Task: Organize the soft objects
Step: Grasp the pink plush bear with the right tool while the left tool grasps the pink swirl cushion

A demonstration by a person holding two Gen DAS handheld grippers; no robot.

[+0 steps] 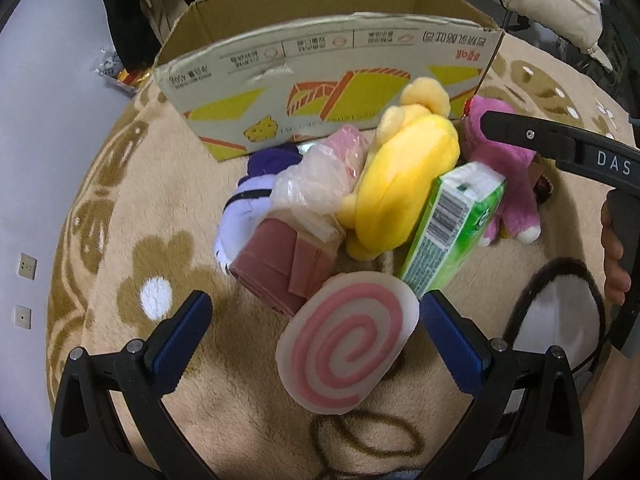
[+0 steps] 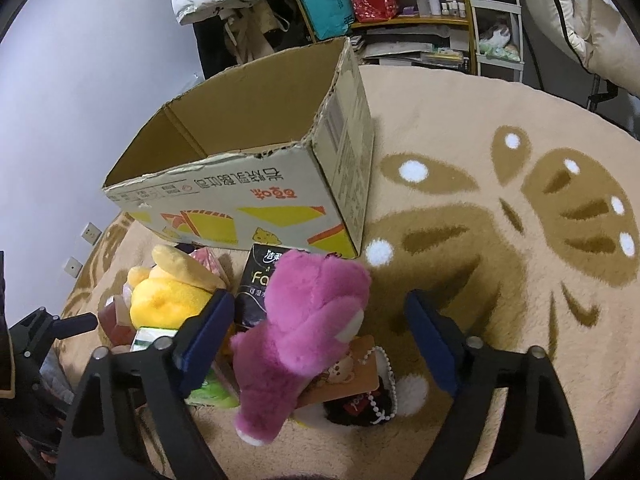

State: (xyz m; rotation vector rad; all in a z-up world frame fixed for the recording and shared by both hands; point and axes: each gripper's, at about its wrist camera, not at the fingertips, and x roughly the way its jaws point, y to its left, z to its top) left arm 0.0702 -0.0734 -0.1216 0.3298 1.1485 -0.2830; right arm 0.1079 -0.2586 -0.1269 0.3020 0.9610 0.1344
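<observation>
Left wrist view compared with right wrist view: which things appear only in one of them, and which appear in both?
Only the left wrist view shows the flat white foam disc with a pink spiral, the folded dusty-red cloth, the crumpled clear plastic bag and the purple-and-white plush.

Only the right wrist view shows the black tissue pack, the brown card tag with a white bead chain and the shelves of bottles.

Both show the open cardboard box, the yellow plush toy, the pink plush bear, the green tissue pack and the beige patterned rug.
</observation>
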